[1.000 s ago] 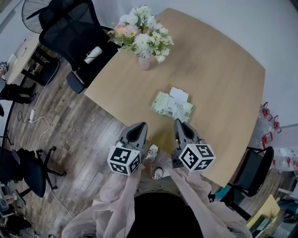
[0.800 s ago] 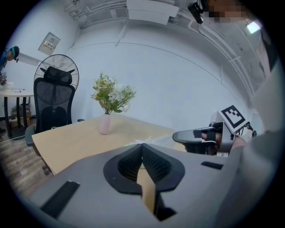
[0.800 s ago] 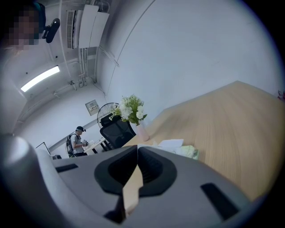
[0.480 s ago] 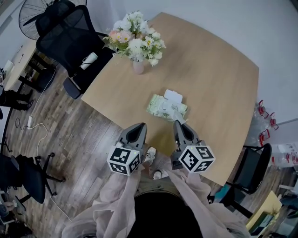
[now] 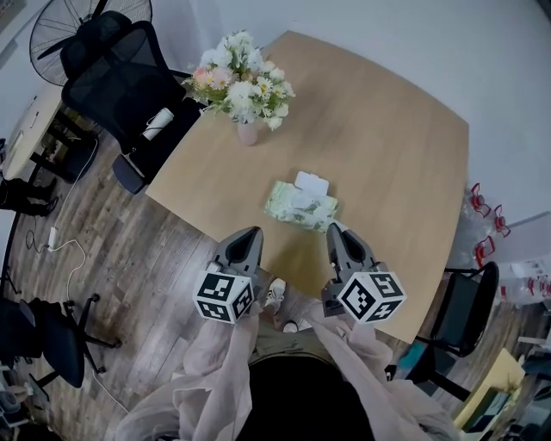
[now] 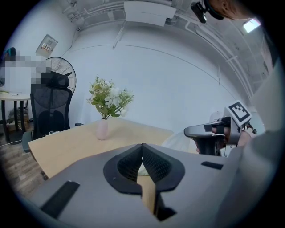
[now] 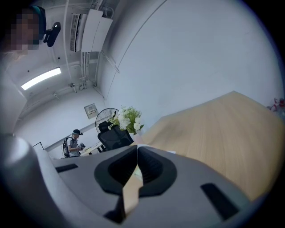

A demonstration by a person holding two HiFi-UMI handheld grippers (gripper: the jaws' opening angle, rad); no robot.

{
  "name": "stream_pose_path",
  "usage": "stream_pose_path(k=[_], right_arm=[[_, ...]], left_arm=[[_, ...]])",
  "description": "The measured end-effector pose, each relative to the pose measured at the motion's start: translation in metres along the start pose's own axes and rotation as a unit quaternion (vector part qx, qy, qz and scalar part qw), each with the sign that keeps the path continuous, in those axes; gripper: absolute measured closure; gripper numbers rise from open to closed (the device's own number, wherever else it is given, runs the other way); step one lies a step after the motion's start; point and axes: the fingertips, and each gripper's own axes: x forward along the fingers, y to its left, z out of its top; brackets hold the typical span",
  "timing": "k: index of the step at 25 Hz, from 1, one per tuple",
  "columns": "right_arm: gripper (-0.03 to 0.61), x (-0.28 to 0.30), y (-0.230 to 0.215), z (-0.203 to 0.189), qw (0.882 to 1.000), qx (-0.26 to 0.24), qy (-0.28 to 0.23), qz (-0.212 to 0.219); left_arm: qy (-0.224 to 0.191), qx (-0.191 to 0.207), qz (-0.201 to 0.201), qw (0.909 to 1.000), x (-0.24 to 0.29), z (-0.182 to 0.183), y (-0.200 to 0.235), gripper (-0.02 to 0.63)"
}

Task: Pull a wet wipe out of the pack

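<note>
The pale green wet wipe pack point(image 5: 300, 205) lies on the wooden table point(image 5: 387, 146) with its white lid point(image 5: 311, 183) flipped open toward the far side. My right gripper point(image 5: 336, 231) hovers just short of the pack's near right corner, apart from it. In the right gripper view its jaws point(image 7: 137, 148) meet with nothing between the pads. My left gripper point(image 5: 250, 234) hangs off the table's near edge, left of the pack. Its tips point(image 6: 142, 147) are together and hold nothing. A sliver of the pack point(image 7: 138, 173) shows behind the right jaws.
A pink vase of white flowers point(image 5: 241, 86) stands at the table's far left corner. Black office chairs point(image 5: 129, 77) and a fan point(image 5: 60, 21) stand left of the table on the wood floor. A dark chair point(image 5: 461, 314) stands at the right.
My right gripper has drawn back a little from the pack's near edge and risen slightly. The left gripper has stayed put. The head view has shifted.
</note>
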Motion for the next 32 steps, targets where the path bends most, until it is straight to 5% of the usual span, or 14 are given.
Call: stream_pose_path(k=[12,19,32], right_arm=[[0.566,-0.034,-0.036,0.036,0.995,-0.05,-0.038,-0.075],[0.566,-0.052,-0.06,0.042,0.982,-0.12,-0.037,-0.142],[0.569,-0.058,-0.08,0.036,0.973,-0.122,-0.032,-0.194]], left_arm=[[-0.009,0.015,-0.022,0.9996,0.014,0.017,-0.01,0.603],[-0.011,0.031,-0.04,0.9987,0.027,0.026,-0.017,0.603],[0.0,0.045,-0.068,0.9967,0.045,0.03,-0.02,0.603]])
